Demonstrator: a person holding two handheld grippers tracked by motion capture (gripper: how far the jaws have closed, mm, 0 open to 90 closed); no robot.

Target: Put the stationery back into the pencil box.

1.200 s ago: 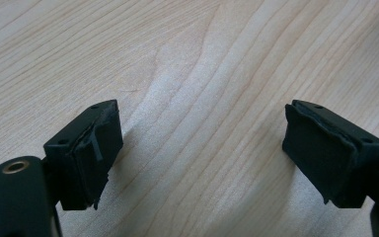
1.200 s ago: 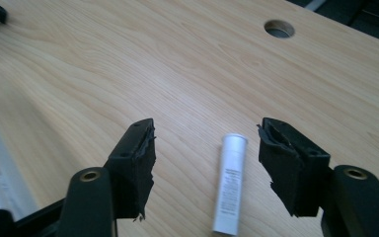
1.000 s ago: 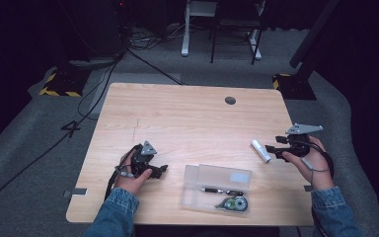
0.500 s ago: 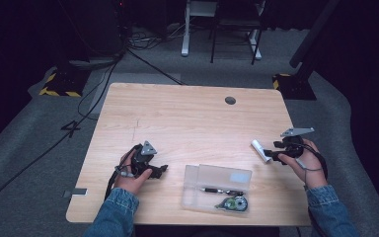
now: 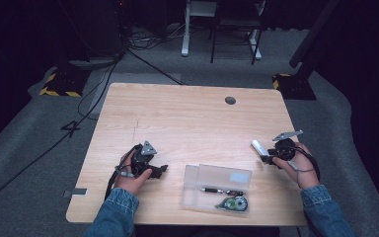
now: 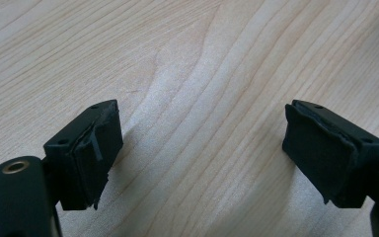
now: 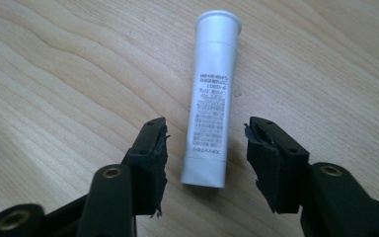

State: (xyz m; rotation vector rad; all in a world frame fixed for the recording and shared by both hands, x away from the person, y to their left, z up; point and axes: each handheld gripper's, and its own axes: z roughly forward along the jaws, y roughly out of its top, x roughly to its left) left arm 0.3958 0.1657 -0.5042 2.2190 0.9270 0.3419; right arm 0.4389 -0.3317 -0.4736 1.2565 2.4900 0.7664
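Lying flat on the wooden table (image 5: 187, 118), a small white tube (image 7: 210, 94) sits between the two black jaws of the right gripper (image 7: 207, 158). In the right gripper view its flat crimped end falls in the gap between the pads while its flared cap end points away from the camera, and grey print runs along its length. The jaws have just been closing, yet bare wood shows on both sides of the tube, so the pads do not press on it (a half-wide stance, not a grip). In the high view the same gripper (image 5: 268, 157) is at the table's right side, held in the person's right hand (image 5: 298, 165), with the tube (image 5: 257, 146) poking out up and to the left of it.

At the left, the left gripper (image 5: 159, 169) rests in the person's left hand (image 5: 131, 175) near the front edge, and the left gripper view shows its jaws standing wide apart over plain wood grain, nothing between them.

Between the two hands lies a clear plastic case (image 5: 217, 187), well apart from the tube. Inside it are a dark pen (image 5: 219, 190) and a green correction tape dispenser (image 5: 233, 203).
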